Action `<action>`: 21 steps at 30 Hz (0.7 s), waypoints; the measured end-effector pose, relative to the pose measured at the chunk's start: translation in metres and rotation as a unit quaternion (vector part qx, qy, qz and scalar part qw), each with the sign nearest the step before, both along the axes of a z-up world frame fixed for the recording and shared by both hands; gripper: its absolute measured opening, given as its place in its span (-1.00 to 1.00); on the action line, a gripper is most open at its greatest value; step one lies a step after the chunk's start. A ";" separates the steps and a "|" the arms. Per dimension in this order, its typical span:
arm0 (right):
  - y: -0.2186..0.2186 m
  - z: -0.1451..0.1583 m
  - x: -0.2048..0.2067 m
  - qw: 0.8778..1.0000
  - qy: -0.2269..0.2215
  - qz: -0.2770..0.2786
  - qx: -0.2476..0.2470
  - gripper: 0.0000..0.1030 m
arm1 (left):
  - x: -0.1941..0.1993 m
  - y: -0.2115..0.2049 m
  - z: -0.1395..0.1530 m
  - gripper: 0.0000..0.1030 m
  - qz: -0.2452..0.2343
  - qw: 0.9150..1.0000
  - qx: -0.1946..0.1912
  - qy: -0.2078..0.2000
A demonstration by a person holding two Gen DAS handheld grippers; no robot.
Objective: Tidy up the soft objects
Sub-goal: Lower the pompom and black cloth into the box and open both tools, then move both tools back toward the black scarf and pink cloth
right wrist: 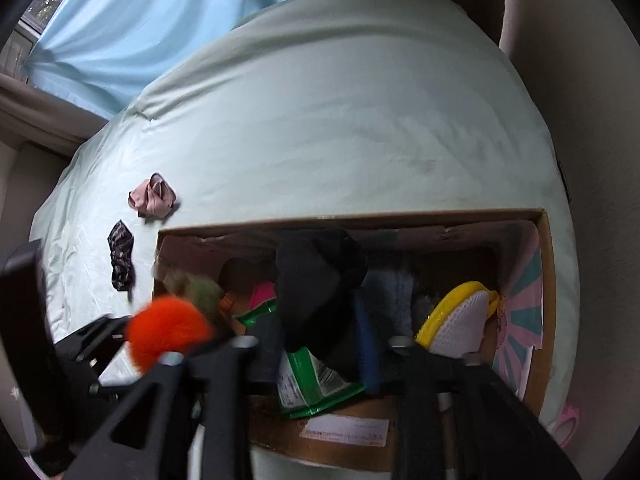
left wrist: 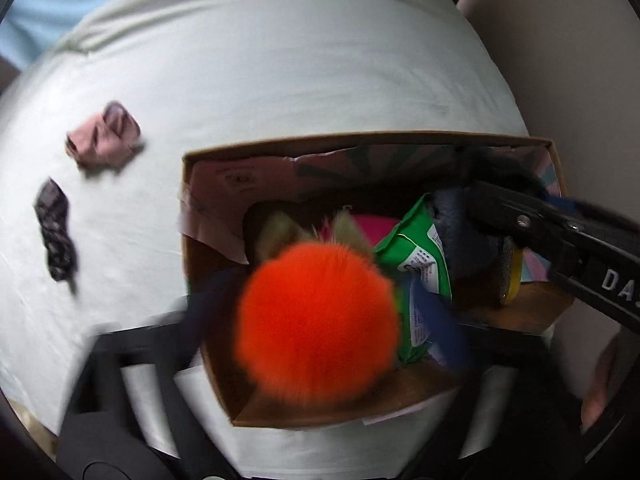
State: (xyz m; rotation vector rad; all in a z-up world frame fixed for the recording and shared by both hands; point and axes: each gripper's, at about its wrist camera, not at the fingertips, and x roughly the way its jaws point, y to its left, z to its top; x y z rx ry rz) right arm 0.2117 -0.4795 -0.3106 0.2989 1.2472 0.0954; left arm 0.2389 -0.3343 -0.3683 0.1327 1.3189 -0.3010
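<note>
A cardboard box (left wrist: 360, 139) sits on the pale green bed; it also shows in the right wrist view (right wrist: 360, 216). My left gripper (left wrist: 320, 320) is over the box's near left part, with a fluffy orange toy (left wrist: 316, 320) with green ears between its blurred fingers; the toy also shows in the right wrist view (right wrist: 168, 328). My right gripper (right wrist: 320, 312) is over the box, shut on a black cloth (right wrist: 316, 276) that hangs into it. Its arm (left wrist: 560, 236) enters the left wrist view from the right. A pink cloth (left wrist: 106, 136) and a dark patterned cloth (left wrist: 56, 236) lie on the bed left of the box.
Inside the box are a green packet (right wrist: 312, 384), a yellow and white scrubber (right wrist: 460, 328), a blue-grey fluffy cloth (right wrist: 392, 292) and something pink (right wrist: 262, 292). A light blue curtain (right wrist: 132, 28) hangs behind the bed. A wall is at the right.
</note>
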 end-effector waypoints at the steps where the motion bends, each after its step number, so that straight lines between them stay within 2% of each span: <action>1: -0.001 0.001 0.001 1.000 -0.007 -0.003 0.000 0.74 | -0.002 0.000 0.005 0.99 -0.005 1.000 -0.002 -0.011; 2: -0.002 0.002 0.001 1.000 -0.017 -0.004 0.004 1.00 | -0.006 0.001 0.009 0.99 -0.011 1.000 -0.006 -0.015; 13: -0.009 0.012 -0.013 0.998 -0.047 -0.023 0.022 1.00 | -0.026 0.014 0.024 0.99 0.008 1.000 -0.026 -0.010; 18: -0.008 0.030 -0.020 0.998 -0.059 -0.024 0.011 1.00 | -0.030 0.015 0.039 0.99 0.001 1.000 -0.025 -0.015; 21: -0.006 0.042 -0.028 0.998 -0.062 -0.025 0.005 1.00 | -0.036 0.020 0.058 0.99 0.005 0.999 -0.039 -0.022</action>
